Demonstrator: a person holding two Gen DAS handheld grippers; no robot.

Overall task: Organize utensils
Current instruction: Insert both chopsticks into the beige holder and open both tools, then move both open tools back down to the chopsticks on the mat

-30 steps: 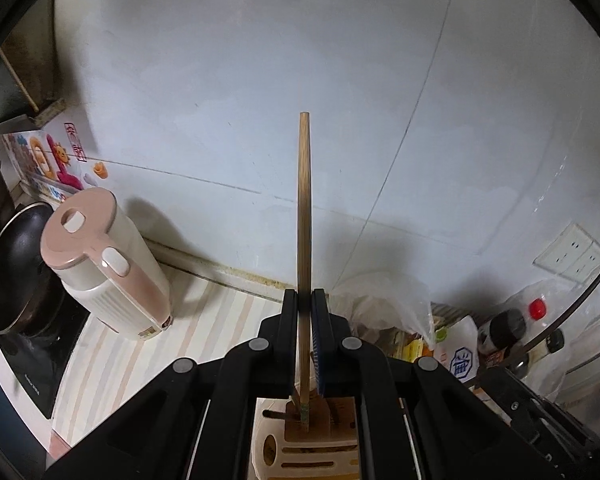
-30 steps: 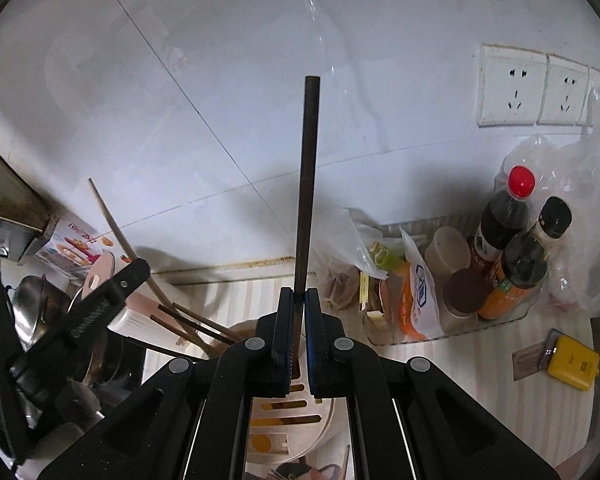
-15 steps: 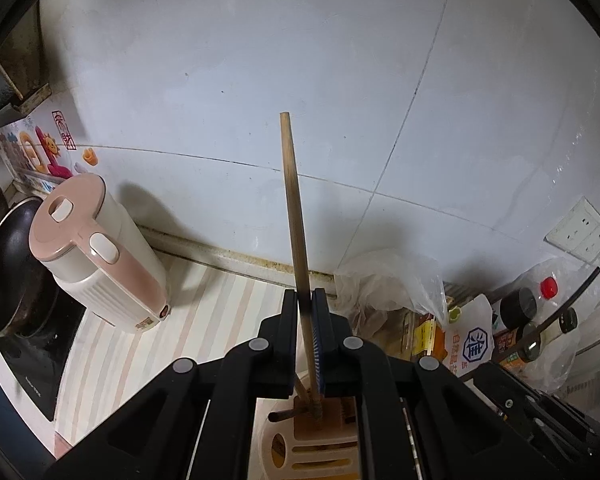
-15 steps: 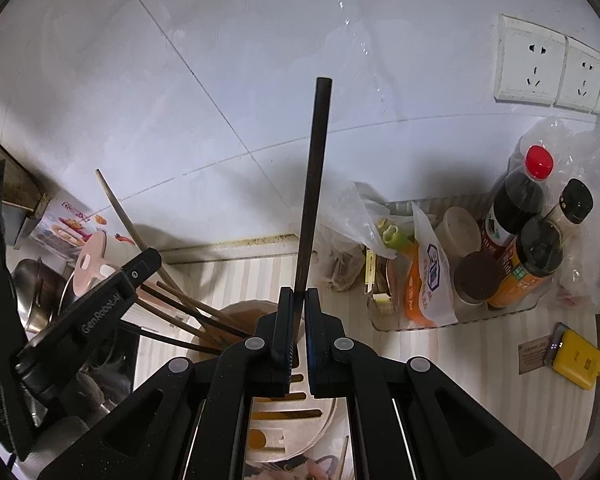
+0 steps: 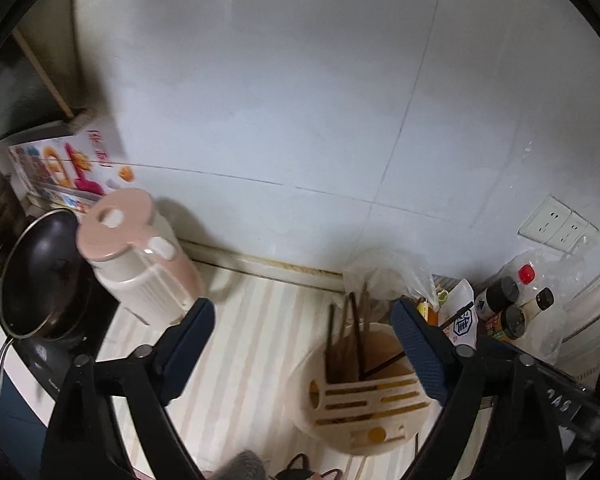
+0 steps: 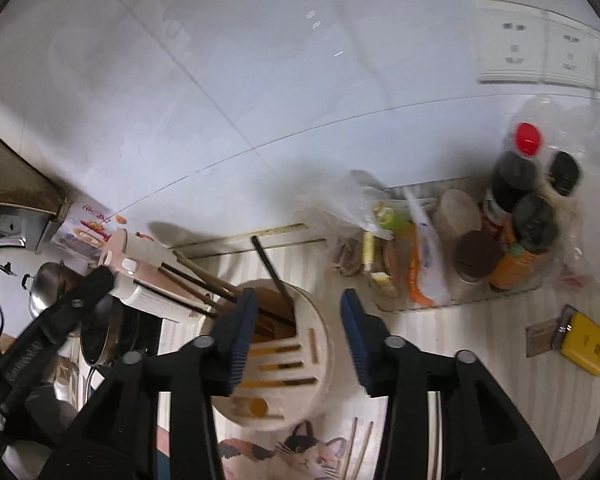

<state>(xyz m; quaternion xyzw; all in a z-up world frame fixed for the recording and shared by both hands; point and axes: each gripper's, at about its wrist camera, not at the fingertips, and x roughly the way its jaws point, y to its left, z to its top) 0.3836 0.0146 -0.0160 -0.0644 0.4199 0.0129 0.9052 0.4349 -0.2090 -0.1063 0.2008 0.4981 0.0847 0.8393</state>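
A cream slotted utensil holder (image 5: 364, 412) stands on the striped counter, also in the right wrist view (image 6: 292, 364). Several wooden and dark chopsticks (image 5: 348, 336) stand in its cup and lean left in the right wrist view (image 6: 204, 284). My left gripper (image 5: 302, 352) is open and empty above the counter, just left of the holder. My right gripper (image 6: 300, 344) is open and empty over the holder. More chopsticks (image 6: 360, 452) lie on the counter by a cat-print mat (image 6: 284, 456).
A pink kettle (image 5: 136, 260) and a black pan (image 5: 40, 276) stand to the left. A tray of sauce bottles (image 6: 516, 216) and plastic bags (image 6: 380, 216) sits at the right by the wall. A yellow box (image 6: 586, 344) lies at far right.
Both grippers opened and let go of their chopsticks, which now stand in the holder's cup. Both grippers have tilted down toward the counter.
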